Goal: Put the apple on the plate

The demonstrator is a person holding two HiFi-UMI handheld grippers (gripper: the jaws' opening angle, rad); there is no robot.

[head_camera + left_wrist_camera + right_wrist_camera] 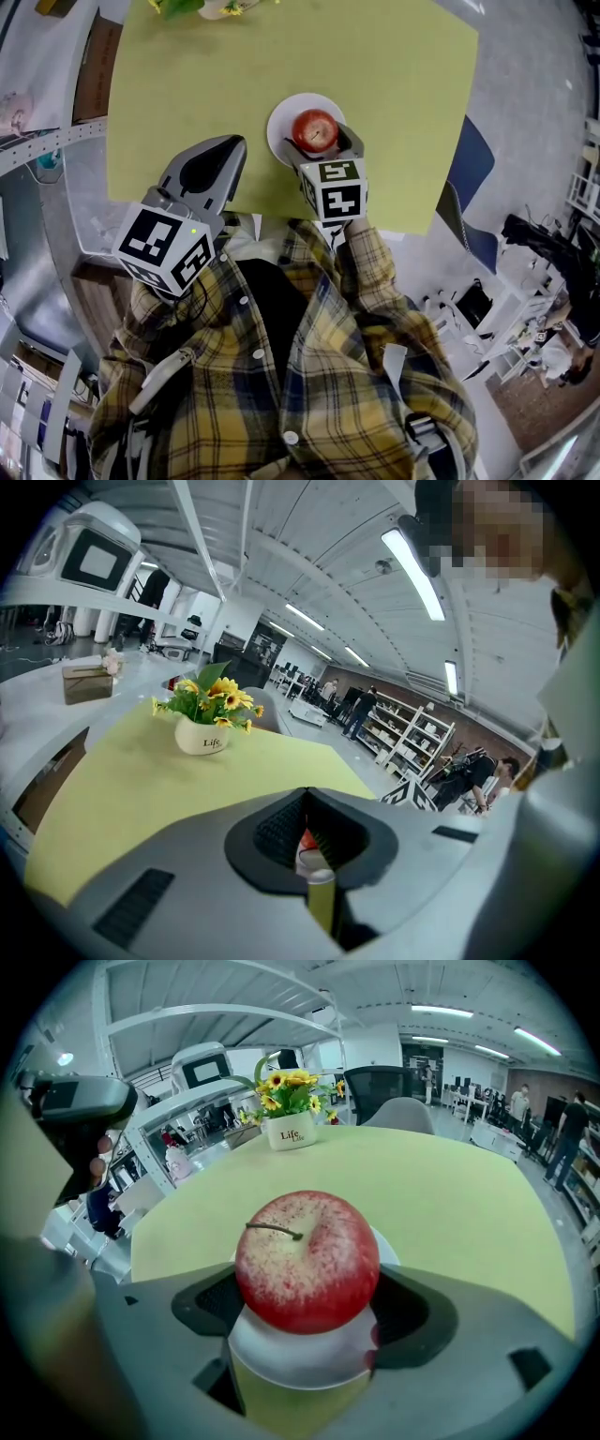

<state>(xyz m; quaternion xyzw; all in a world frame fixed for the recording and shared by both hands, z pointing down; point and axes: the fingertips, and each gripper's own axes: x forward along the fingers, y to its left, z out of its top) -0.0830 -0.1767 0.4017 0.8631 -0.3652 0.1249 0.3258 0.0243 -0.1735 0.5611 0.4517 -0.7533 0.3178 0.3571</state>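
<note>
One apple (pixel 315 129) clamped by right gripper (pixel 323 142) over one plate (pixel 280 132); left gripper (pixel 225 148) closed, empty. One flowerpot (pixel 202 735) on green table (pixel 394 75), open workshop behind.

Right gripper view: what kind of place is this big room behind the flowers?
Probably a big open lab or workshop hall, not a home. It has long strip lights on a high ceiling, storage shelves with people standing nearby, and an office chair behind the green table.
</note>
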